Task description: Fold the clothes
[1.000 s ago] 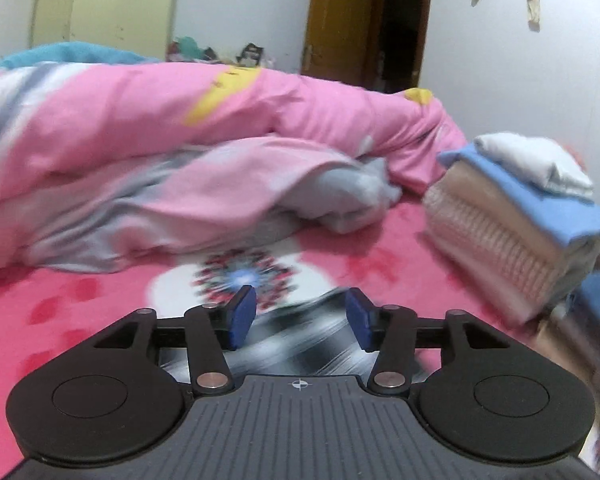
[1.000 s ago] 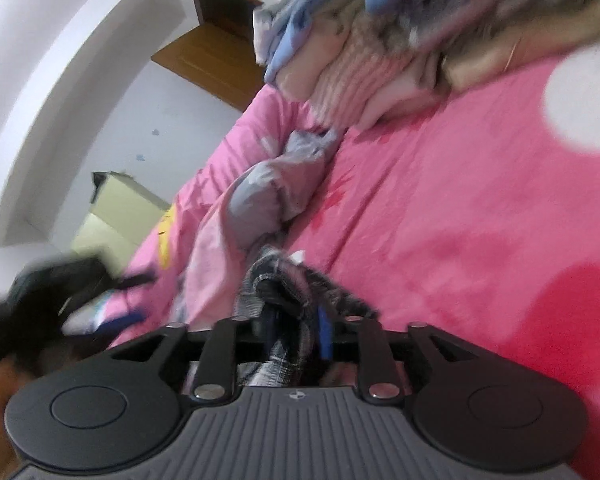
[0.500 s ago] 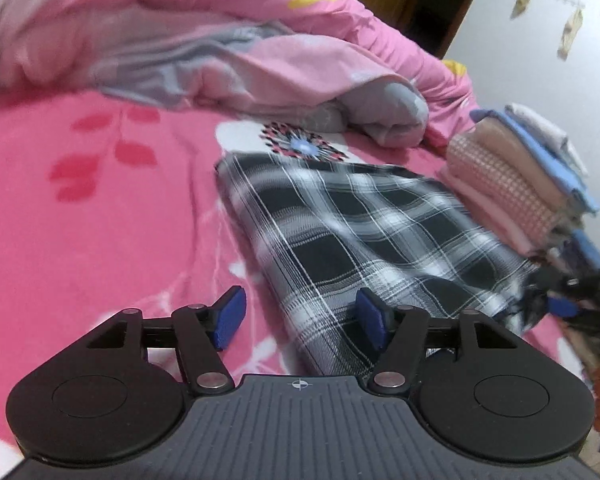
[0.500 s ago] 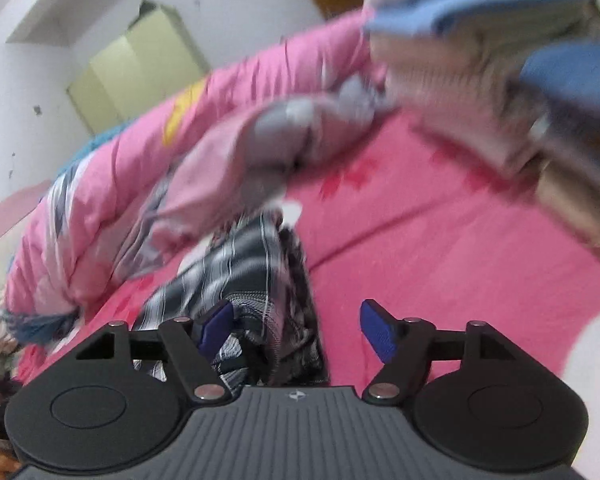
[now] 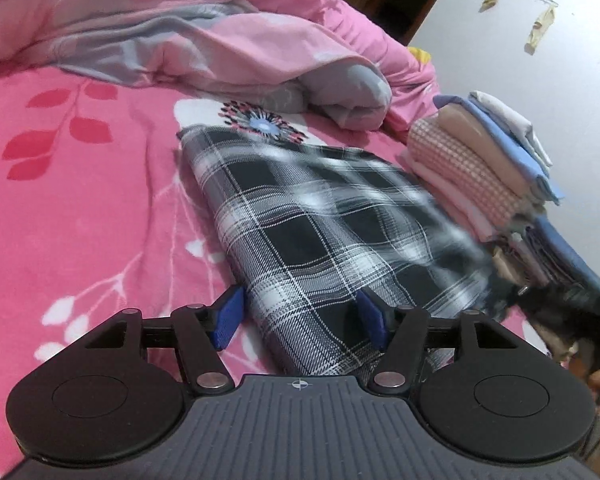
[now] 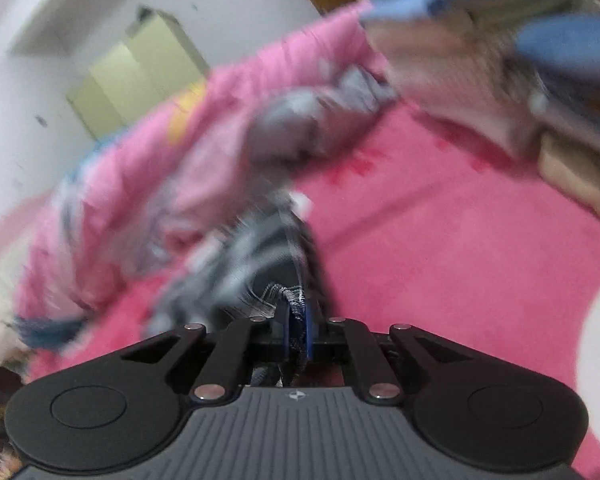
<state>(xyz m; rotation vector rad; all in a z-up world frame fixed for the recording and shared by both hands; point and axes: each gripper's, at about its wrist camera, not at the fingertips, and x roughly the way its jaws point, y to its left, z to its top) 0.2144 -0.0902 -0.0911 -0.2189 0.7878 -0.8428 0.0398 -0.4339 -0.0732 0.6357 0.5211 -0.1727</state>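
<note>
— What lies on the pink floral bedsheet [image 5: 80,200]?
— A folded black-and-white plaid garment [image 5: 320,232], its near edge between the spread blue fingertips [image 5: 228,316] of the left gripper [image 5: 300,320].
— And around it?
— A rumpled pink quilt [image 5: 220,40] behind; a stack of folded clothes [image 5: 488,168] to the right, against the wall.

Soft, even indoor light; right wrist view heavily motion-blurred, fisheye-curved edges.
</note>
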